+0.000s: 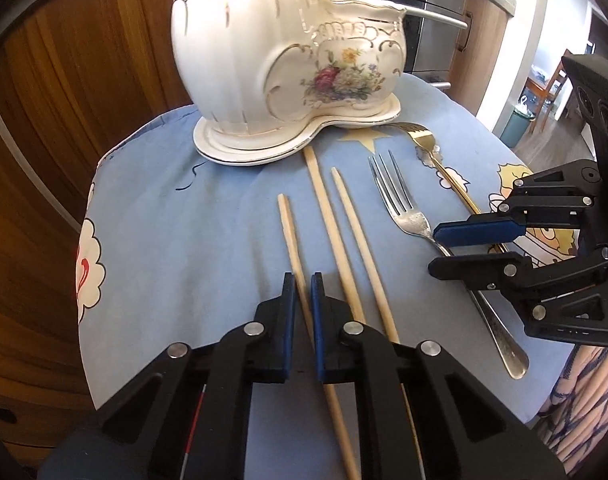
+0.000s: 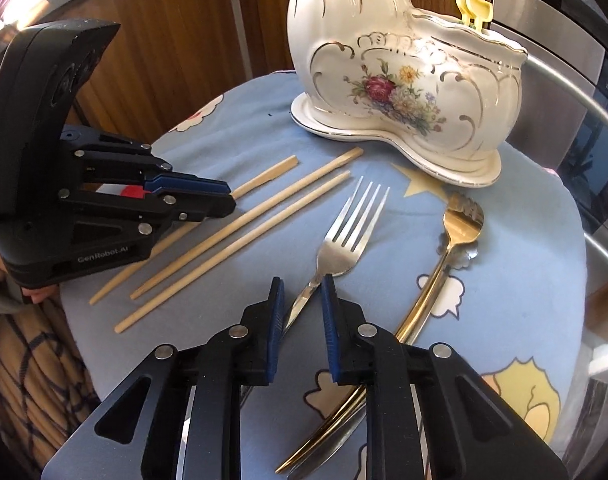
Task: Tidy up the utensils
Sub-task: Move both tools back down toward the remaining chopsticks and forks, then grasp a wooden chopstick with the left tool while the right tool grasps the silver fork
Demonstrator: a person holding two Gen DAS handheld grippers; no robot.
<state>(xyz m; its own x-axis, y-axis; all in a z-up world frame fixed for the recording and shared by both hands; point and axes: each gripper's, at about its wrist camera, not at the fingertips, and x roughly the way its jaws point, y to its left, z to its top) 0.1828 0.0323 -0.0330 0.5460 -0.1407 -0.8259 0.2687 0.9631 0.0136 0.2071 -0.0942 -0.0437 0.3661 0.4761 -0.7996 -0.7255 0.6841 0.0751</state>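
Three wooden chopsticks lie side by side on the blue cartoon-print cloth (image 1: 183, 216), in front of the ceramic holder. The leftmost chopstick (image 1: 293, 248) passes between the blue pads of the left gripper (image 1: 302, 280), whose fingers are drawn in tight against its shaft, one pad on each side. The middle chopstick (image 1: 332, 232) and the right chopstick (image 1: 362, 248) lie just beside it, untouched, nearly parallel to each other.

To the right of the chopsticks lies a silver fork (image 2: 344, 236), tines toward the holder. The right gripper (image 2: 301, 284) straddles the fork's neck with its fingers at a narrow setting; whether the pads actually press on the metal cannot be told. No earlier view is available for comparison.

A gold utensil (image 2: 456, 228) with an ornamented head lies right of the fork. Its handle curves back and crosses the fork's handle beneath the right gripper.

The white porcelain utensil holder (image 2: 404, 72), boot-shaped with gilt trim and a floral print, stands upright on a matching saucer (image 2: 456, 168) at the far edge of the cloth. Yellow plastic pieces (image 2: 474, 6) project from its lower compartment. Wood cabinet panels (image 1: 63, 80) stand behind.
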